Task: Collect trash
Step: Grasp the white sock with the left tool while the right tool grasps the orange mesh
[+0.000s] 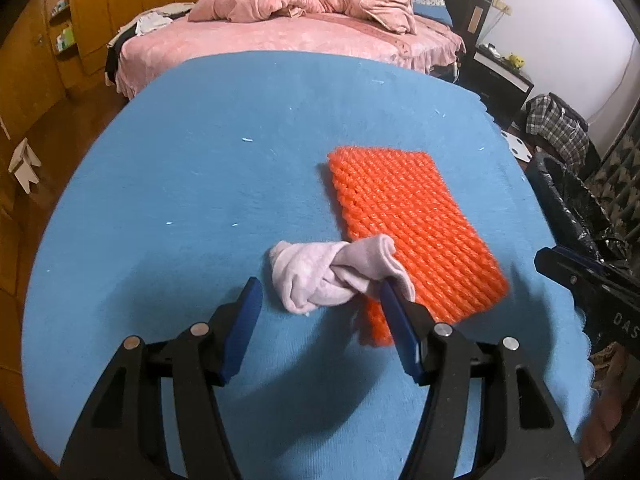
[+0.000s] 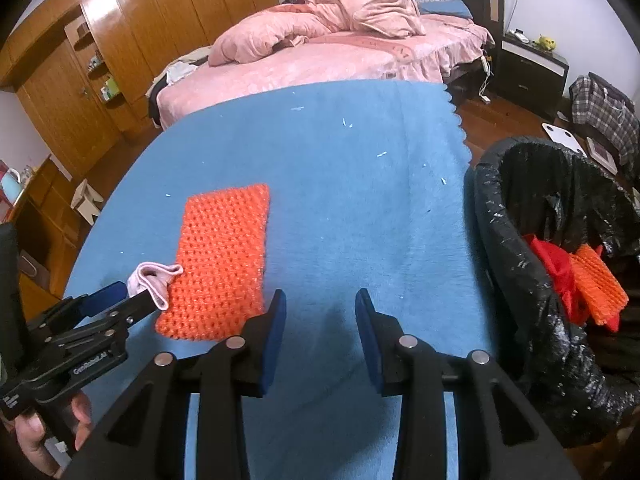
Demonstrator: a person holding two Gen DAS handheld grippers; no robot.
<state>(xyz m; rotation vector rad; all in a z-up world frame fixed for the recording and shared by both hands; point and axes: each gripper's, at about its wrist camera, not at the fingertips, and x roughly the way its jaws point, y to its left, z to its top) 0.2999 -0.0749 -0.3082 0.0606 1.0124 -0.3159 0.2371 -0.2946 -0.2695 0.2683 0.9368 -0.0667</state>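
**Blue cloth, two scraps left to bin**

Blue felt covers the table (image 1: 200, 200), where the largest scrap, an orange foam mesh sheet (image 1: 412, 220), lies right of centre. To the far right stands a black-lined trash bin (image 2: 516, 248), already holding red and orange scraps. A knotted pale rag (image 1: 320, 276) rests on the mesh's near-left corner. The left gripper (image 1: 318, 306) hangs with jaws wide, straddling the rag without pressing it; closing squarely on the knot looks like the next need. The right gripper (image 2: 320, 320) hovers part-open and empty over bare cloth between mesh and bin. Lettering on the left tool's side is too blurred to read with confidence.
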